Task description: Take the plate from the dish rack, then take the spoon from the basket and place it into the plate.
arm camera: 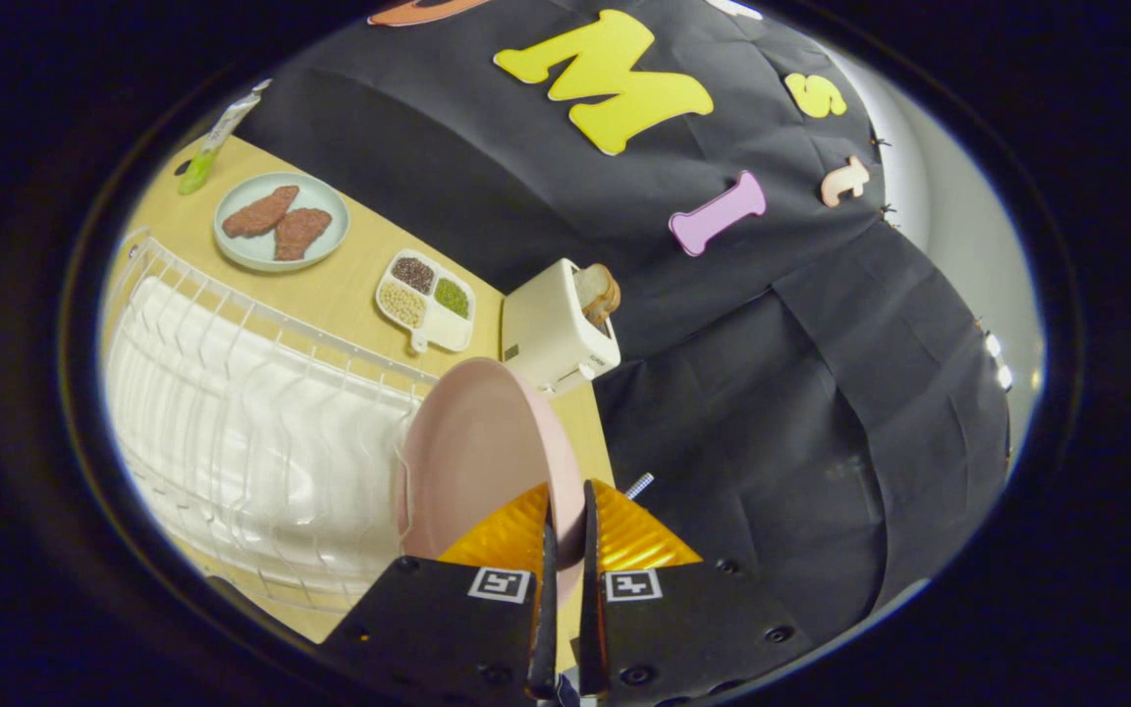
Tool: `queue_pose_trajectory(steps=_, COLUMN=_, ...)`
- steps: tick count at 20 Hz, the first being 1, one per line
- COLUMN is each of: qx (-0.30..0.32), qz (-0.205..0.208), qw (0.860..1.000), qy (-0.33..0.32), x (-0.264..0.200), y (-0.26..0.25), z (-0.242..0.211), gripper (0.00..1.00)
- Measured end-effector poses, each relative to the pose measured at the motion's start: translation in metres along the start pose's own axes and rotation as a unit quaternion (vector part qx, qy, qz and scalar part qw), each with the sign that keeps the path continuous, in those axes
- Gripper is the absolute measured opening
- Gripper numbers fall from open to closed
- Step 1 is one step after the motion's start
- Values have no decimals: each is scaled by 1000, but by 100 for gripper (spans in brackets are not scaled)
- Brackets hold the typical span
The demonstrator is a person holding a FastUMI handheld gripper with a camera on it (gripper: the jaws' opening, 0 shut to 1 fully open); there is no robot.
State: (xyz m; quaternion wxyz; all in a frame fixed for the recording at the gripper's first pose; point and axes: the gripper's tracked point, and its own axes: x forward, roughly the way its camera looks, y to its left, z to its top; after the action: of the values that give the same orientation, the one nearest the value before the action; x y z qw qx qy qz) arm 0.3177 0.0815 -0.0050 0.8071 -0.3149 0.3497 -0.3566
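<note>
tongs (565, 511) clamping pink plate (472, 452) rim, white dish rack (261, 432) beside, toaster (556, 334) beyond

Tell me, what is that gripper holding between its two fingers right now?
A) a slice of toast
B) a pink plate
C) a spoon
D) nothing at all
B: the gripper has its two orange fingers closed on the rim of the pink plate, held on edge just past the white dish rack.
</note>
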Motion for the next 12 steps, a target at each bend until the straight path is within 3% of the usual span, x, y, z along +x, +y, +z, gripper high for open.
queue_pose_trajectory(steps=7, qx=12, qz=1, qw=1000, qy=8, x=2, y=-8, z=1, gripper=14)
queue_pose_trajectory(steps=10, qx=28, qz=-34, qw=999, qy=-15, x=1, y=-40, z=14, gripper=14)
queue_pose_trajectory(steps=12, qx=39, qz=-11, qw=999, qy=-15, x=-6, y=-37, z=14, gripper=14)
